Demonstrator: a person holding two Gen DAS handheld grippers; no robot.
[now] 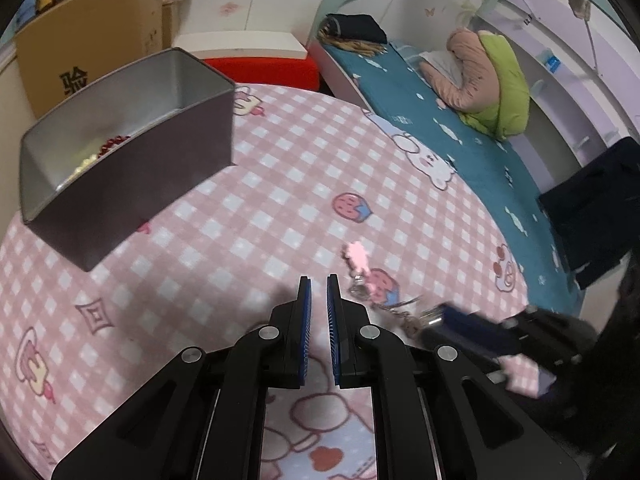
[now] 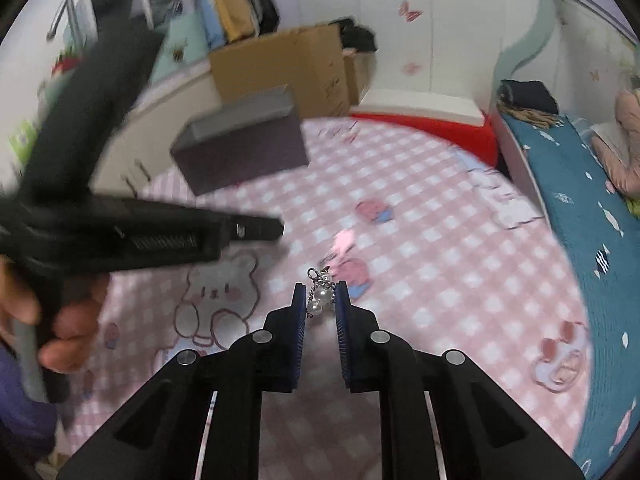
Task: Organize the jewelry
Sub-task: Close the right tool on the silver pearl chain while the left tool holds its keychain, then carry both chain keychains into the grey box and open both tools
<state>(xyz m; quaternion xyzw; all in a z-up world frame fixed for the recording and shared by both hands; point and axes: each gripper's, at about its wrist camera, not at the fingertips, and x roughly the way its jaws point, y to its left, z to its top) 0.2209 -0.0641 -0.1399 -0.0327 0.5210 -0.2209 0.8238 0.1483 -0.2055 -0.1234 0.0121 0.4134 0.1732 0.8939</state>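
Landmark: metal box (image 1: pixel 132 152) is set on the pink checked bench (image 1: pixel 280 184).
Box contents: red beads (image 1: pixel 115 145) and pale beads (image 1: pixel 86 164) are seen inside.
Left tongs (image 1: pixel 319 280): held nearly closed with a narrow gap, nothing gripped; positioned near-side right of the box.
Right tongs (image 2: pixel 320 294): clenched on a pearl earring (image 2: pixel 320 294), well apart from the box.
Pink charm (image 1: pixel 358 256): laid on the bench, right of the box, just beyond the tongs.
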